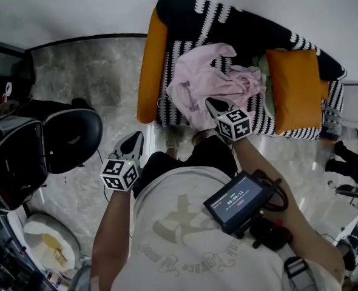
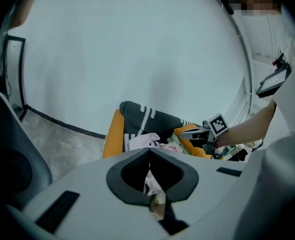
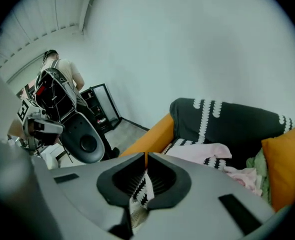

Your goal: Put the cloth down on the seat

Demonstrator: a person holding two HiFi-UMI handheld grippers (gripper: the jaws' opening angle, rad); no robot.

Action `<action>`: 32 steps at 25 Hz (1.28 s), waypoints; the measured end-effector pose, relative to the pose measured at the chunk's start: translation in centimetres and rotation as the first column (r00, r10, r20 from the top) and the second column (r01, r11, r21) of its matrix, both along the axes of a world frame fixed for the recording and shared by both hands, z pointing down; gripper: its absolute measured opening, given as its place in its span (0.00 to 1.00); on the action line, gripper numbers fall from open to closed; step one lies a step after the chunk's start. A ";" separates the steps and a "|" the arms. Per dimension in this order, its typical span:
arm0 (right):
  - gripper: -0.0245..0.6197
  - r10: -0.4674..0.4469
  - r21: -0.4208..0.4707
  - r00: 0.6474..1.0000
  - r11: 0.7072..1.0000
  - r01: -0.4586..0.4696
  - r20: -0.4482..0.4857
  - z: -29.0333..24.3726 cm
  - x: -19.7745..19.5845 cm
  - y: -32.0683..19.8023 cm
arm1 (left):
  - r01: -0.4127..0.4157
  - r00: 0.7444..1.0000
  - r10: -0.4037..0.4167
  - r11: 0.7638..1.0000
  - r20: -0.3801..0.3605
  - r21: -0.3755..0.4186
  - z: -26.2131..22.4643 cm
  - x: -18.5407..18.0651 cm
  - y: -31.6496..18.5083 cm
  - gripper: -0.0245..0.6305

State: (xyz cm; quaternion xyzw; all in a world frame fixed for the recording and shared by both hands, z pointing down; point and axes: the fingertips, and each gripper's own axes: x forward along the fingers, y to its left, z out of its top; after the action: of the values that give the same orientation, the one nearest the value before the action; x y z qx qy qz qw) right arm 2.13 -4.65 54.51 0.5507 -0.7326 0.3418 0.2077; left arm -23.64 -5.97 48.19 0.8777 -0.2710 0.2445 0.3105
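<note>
Pink cloth point(image 1: 200, 80) crumpled on the black-and-white seat point(image 1: 300, 126) of the sofa point(image 1: 150, 71), beside an orange cushion point(image 1: 295, 86). In the head view, right gripper point(image 1: 213, 107) over the cloth's near edge. Left gripper point(image 1: 132, 144) well apart from it, off the sofa's front corner, near a black office chair point(image 1: 73, 138). Grip hard to read from up there. Settled only in the gripper views: both pairs of tongs pressed together, nothing pinched, seat pattern showing behind them. Only in the right gripper view: a person point(image 3: 62, 76) from behind, beyond the chair. Only from above: a small screen point(image 1: 235, 200) against the wearer's shirt.
</note>
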 end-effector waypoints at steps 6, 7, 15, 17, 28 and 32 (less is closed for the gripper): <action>0.07 0.066 0.139 0.998 0.988 -0.064 -0.011 -4.7 2.6 -3.4 | -0.022 0.998 0.025 0.999 -0.062 0.046 -0.4 1.8 -4.5 0.06; 0.07 0.081 0.159 0.997 0.984 -0.081 0.009 -5.4 2.6 -3.9 | -0.030 0.997 0.034 0.998 -0.065 0.055 -0.6 2.0 -5.1 0.06; 0.06 0.093 0.362 0.984 0.921 -0.142 0.149 -14.5 2.3 -4.9 | -0.151 0.983 0.160 0.983 -0.086 0.105 -2.4 5.3 -6.9 0.06; 0.06 0.076 0.399 0.984 0.907 -0.134 0.158 -16.9 2.7 -3.5 | -0.187 0.977 0.197 0.976 -0.085 0.116 -3.6 7.2 -5.9 0.06; 0.06 0.135 0.458 0.984 0.871 -0.174 0.117 -18.3 0.2 4.6 | -0.341 0.919 0.372 0.916 -0.129 0.212 -5.5 9.4 -2.0 0.06; 0.06 0.159 0.440 0.982 0.878 -0.189 0.105 -18.2 -0.6 5.2 | -0.363 0.908 0.395 0.909 -0.143 0.205 -5.5 9.3 -2.1 0.06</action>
State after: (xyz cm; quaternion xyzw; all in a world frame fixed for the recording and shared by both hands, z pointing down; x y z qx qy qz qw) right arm 1.56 0.60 36.31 0.6358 -0.7455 0.1992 0.0195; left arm -14.30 -8.04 42.65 0.9558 -0.0858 0.1951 0.2027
